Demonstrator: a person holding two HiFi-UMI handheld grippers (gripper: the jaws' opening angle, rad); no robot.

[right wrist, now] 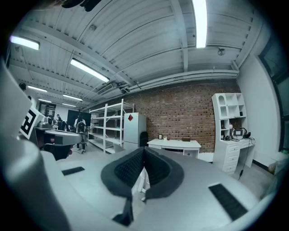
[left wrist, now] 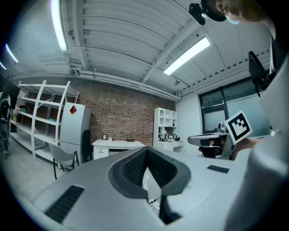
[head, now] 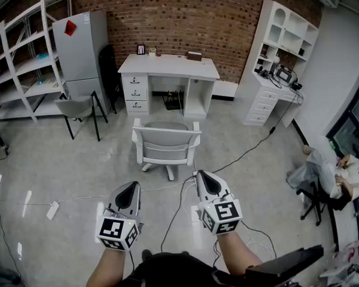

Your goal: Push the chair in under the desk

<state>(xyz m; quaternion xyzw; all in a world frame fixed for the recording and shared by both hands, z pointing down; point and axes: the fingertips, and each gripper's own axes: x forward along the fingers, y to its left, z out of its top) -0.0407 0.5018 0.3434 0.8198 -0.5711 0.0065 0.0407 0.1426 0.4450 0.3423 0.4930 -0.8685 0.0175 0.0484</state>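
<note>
A white swivel chair (head: 166,144) stands pulled out on the floor, its back towards me and its seat facing the white desk (head: 168,67) by the brick wall. An open stretch of floor lies between chair and desk. My left gripper (head: 135,184) and right gripper (head: 199,174) are held side by side, short of the chair back and not touching it. Both are shut with nothing between the jaws. The left gripper view shows the shut left gripper (left wrist: 146,151) with the desk (left wrist: 118,144) far behind. Past the shut right gripper (right wrist: 144,151), the desk (right wrist: 174,144) stands ahead.
A grey fridge (head: 79,48), white shelving (head: 24,66) and a grey four-legged chair (head: 78,109) stand at the left. At the right is a white hutch cabinet (head: 278,60). Cables (head: 244,153) and a power strip (head: 52,210) lie on the floor. A person (head: 336,174) sits far right.
</note>
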